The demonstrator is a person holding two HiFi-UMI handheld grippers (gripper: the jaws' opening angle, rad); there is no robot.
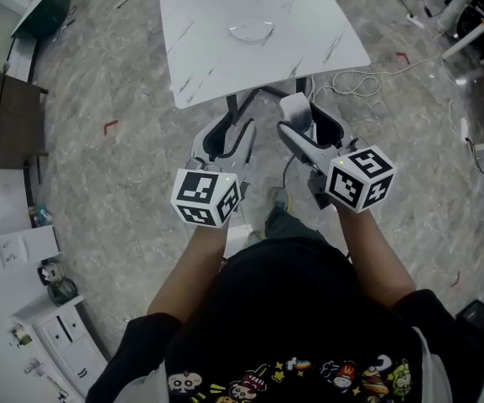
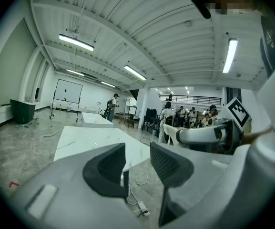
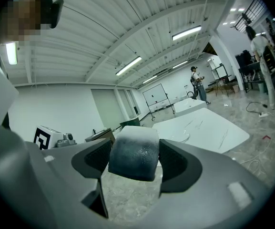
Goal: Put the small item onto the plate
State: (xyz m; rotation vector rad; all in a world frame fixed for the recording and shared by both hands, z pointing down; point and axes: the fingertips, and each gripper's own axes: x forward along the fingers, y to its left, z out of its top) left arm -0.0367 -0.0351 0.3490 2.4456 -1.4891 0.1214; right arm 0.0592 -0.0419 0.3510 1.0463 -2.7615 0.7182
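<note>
A grey, marble-patterned floor (image 1: pixel 124 166) filled most of the head view, and a white table (image 1: pixel 208 49) with faint dark veining stood on it ahead of the person. A white cable (image 1: pixel 355 82) lay looped on the floor just beside the table's right corner. Both grippers were held low, short of the table's near edge and over the floor.

The left gripper (image 2: pixel 137 163) had its jaws parted by a narrow gap, with only floor and cable showing through it.

The right gripper (image 1: pixel 297 117) pointed toward the table. A clear glass plate (image 1: pixel 251 30) sat near the middle of the tabletop, well apart from both grippers.

The small item (image 3: pixel 133 151) was a rounded block, whitish on its top face and darker grey with a fine speckle on the shaded side facing the camera. It sat squarely between the right gripper's ribbed pads (image 3: pixel 174 162), pinched on both sides and held off the floor.
</note>
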